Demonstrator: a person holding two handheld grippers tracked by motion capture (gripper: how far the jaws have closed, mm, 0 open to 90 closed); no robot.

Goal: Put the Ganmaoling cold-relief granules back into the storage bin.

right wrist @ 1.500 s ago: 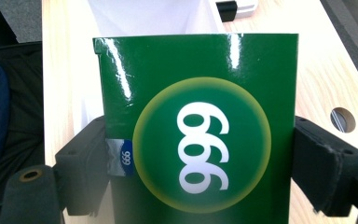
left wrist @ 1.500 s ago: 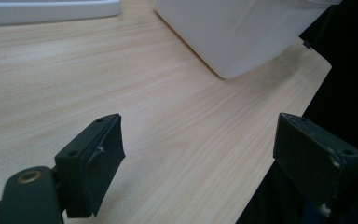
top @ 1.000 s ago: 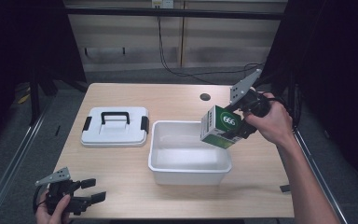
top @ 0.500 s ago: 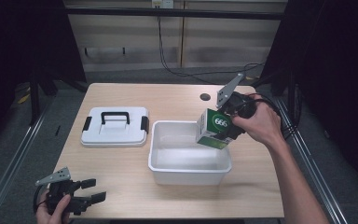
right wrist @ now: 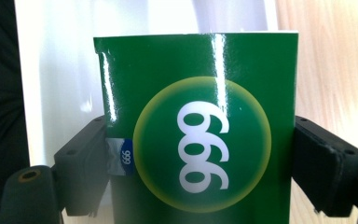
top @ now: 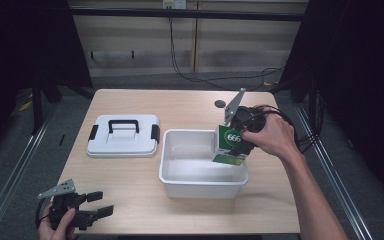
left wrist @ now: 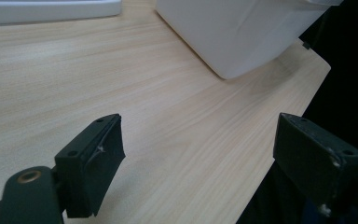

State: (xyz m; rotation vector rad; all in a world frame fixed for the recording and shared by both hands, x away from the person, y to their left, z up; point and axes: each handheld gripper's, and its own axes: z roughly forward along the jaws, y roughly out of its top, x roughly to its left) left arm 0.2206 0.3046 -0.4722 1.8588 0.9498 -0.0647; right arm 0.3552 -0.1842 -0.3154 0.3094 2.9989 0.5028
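Green carton [right wrist: 200, 140] marked 999 sits pinched between the right gripper [right wrist: 200, 168] fingers above the white bin [top: 202, 172]; left gripper [left wrist: 200, 163] fingers spread, nothing between them

One green box [top: 228, 145], one tub [top: 202, 185], one lid [top: 123, 136]

Mid-left of my high view: white lid [top: 123, 136] with black handle and side clips, flat on the wooden table [top: 190, 107]. Dark round hole [top: 220, 104] in tabletop, upper right. Cables [top: 215, 80] trail on floor, upper centre.

Black grippers [top: 100, 204], grey three-cornered plates.
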